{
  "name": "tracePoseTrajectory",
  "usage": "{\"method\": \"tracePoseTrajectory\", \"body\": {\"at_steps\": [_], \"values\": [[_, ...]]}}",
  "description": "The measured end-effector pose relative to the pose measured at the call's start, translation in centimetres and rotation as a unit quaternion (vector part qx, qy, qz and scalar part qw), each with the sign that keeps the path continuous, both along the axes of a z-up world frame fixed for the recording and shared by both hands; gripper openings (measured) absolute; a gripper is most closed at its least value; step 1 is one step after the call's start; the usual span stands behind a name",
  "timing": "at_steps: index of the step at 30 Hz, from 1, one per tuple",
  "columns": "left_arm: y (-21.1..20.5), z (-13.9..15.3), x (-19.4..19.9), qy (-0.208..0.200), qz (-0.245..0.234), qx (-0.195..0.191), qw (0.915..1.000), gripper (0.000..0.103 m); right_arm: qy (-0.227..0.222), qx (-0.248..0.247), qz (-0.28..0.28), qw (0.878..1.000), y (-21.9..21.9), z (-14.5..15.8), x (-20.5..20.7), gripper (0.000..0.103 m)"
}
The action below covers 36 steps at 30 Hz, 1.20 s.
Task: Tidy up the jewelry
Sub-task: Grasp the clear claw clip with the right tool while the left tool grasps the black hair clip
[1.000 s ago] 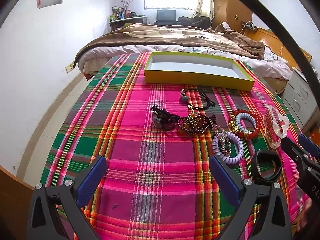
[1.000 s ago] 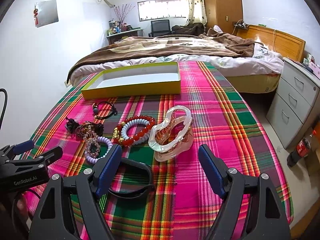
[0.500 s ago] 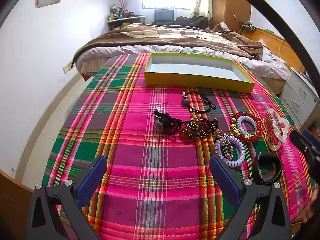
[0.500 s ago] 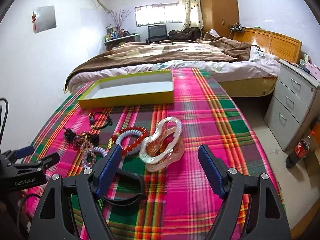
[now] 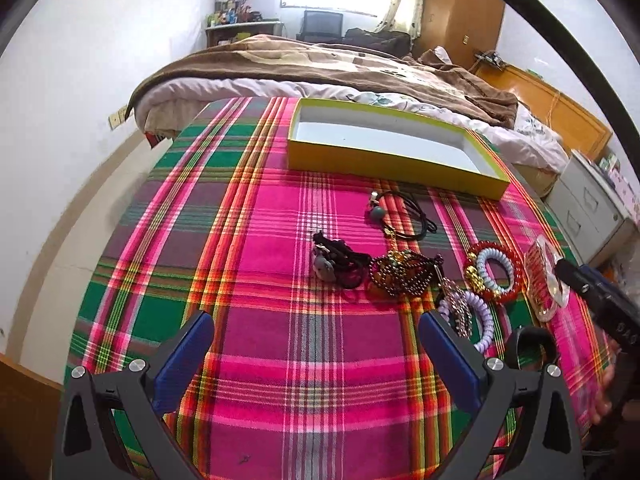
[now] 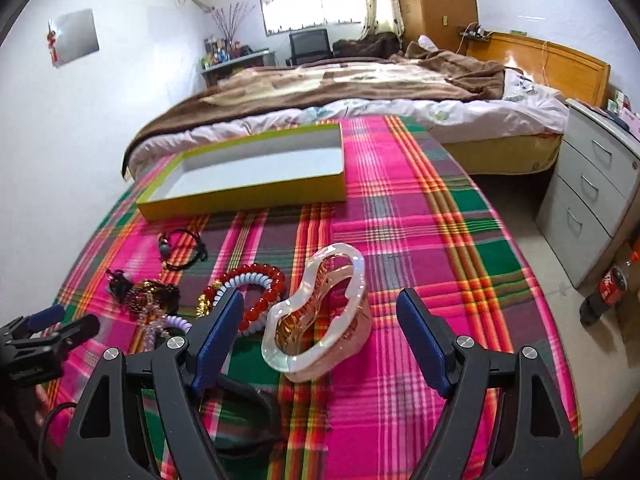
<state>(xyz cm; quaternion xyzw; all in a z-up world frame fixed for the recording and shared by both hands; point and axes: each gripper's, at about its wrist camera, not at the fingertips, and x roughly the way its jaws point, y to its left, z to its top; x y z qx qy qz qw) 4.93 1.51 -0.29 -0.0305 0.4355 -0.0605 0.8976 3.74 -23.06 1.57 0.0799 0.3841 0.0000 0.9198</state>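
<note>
Since a second ago the right gripper point(image 6: 320, 332) has edged forward, so the clear wavy bangle point(image 6: 316, 316) now sits between its spread blue fingers point(image 6: 218, 336), with neither pad touching it. The left gripper point(image 5: 316, 356) hovers with jaws wide apart over bare plaid tablecloth point(image 5: 280, 300), holding nothing. The beaded bracelets point(image 5: 400, 272), red bead bracelet point(image 5: 496, 270), lilac coil band point(image 5: 478, 320) and black cord necklace point(image 5: 404, 216) lie clustered on the cloth, near the empty yellow tray point(image 5: 392, 164).

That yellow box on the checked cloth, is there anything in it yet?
Empty: the yellow box shows only its bare white floor in both views; the jewelry lies outside on the cloth.
</note>
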Motion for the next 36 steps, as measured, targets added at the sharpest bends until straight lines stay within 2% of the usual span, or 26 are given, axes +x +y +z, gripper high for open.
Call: {"method": "tracePoseTrajectory", "body": {"at_steps": [6,7,9,11,17,18,19,25,30,36], "values": [[0.8,-0.4,0.7,0.013,0.004,-0.013,0.9998,0.103,0.017,-0.018,-0.009,1.000,0.3,-0.8,1.0,0.078],[0.9,-0.5,0.8,0.015,0.005,-0.016,0.9997,0.103,0.019,-0.021,-0.012,1.000,0.3,-0.9,1.0,0.076],[1.2,-0.6,1.1,0.021,0.008,-0.024,0.9995,0.102,0.020,-0.019,-0.015,1.000,0.2,-0.9,1.1,0.063],[1.6,-0.7,1.2,0.026,0.010,-0.029,0.9992,0.102,0.018,-0.016,-0.014,1.000,0.2,-0.8,1.2,0.057],[2.1,-1.0,1.7,0.032,0.007,-0.026,0.9991,0.102,0.011,-0.010,-0.015,1.000,-0.2,-0.6,0.9,0.055],[2.2,-1.1,1.8,0.033,0.005,-0.030,0.9990,0.101,0.009,-0.010,-0.015,1.000,-0.2,-0.4,0.9,0.051],[2.3,-1.2,2.1,0.037,0.004,-0.034,0.9987,0.100,0.002,-0.013,-0.017,1.000,-0.3,-0.2,0.8,0.040],[2.3,-1.3,3.7,0.041,0.015,-0.019,0.9989,0.094,-0.011,-0.011,-0.021,1.000,-0.9,0.7,0.6,0.041],[2.0,-1.8,4.8,0.049,0.011,-0.031,0.9982,0.089,-0.012,-0.008,-0.020,1.000,-1.2,0.8,0.7,0.041],[1.1,-1.9,6.0,0.047,0.012,-0.017,0.9987,0.087,-0.016,-0.006,-0.020,1.000,-1.3,1.1,0.9,0.041]]}}
